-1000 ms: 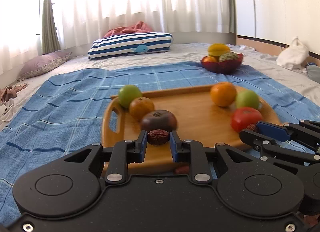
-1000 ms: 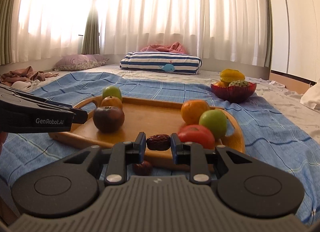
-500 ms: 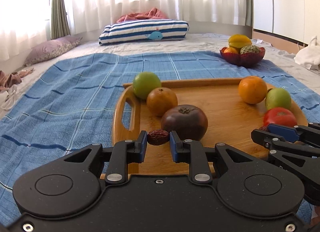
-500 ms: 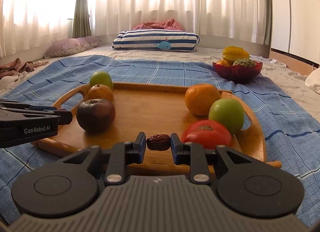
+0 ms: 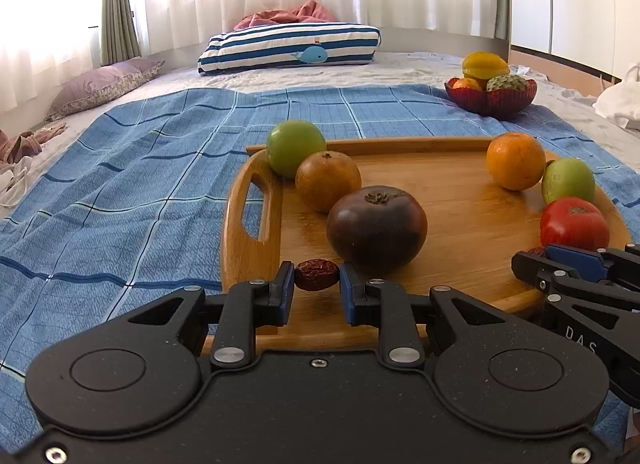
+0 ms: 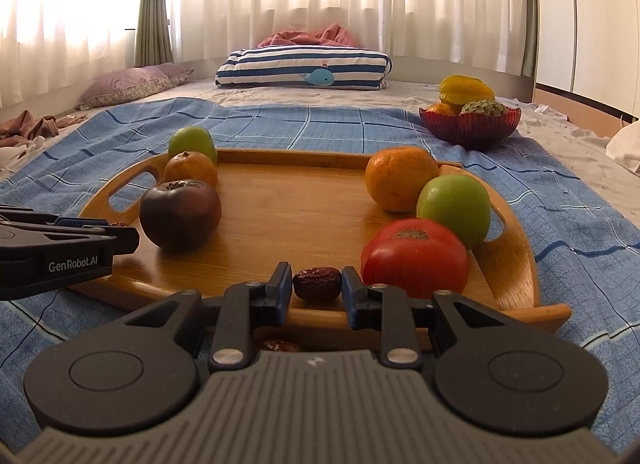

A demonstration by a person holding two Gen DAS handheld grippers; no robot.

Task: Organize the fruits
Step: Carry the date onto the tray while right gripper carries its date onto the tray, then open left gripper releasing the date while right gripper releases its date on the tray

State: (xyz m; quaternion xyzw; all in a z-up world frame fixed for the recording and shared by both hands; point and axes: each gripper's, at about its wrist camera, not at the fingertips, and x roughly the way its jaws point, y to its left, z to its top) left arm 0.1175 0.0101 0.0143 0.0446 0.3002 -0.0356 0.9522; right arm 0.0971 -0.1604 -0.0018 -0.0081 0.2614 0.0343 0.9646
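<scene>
**A:** Fruits, left wrist view: two rows stand on the tray (image 5: 460, 200). Left row: green fruit (image 5: 295, 147), brown fruit (image 5: 328, 181), dark tomato (image 5: 376, 224). Right row: orange (image 5: 515, 160), second green fruit (image 5: 568, 180), red tomato (image 5: 574, 223). The left claw (image 5: 317, 287) is clamped tight on a date (image 5: 316, 274), low over the tray's near left corner, in line with the left row.

**B:** Done and outstanding?

**A:** Six pieces placed, by my reading; both dates not yet set down. The bowl (image 5: 490, 98) of fruit sits well apart on the bed.

**B:** Clearance there?

**A:** The dark tomato is just beyond the date; the tray handle lies to its left. The tray's middle is bare.

**B:** Right wrist view?

**A:** The right claw (image 6: 316, 291) has a second date (image 6: 317, 283) between its pads, and the jaws are opening. Whether the pads are pressing it I cannot tell. It is at the tray's near rim, just left of the red tomato.

**B:** Risks?

**A:** Near rim close below. A loose date (image 6: 276, 345) lies on the blanket (image 6: 560, 248) under that claw, so one more may remain.
</scene>
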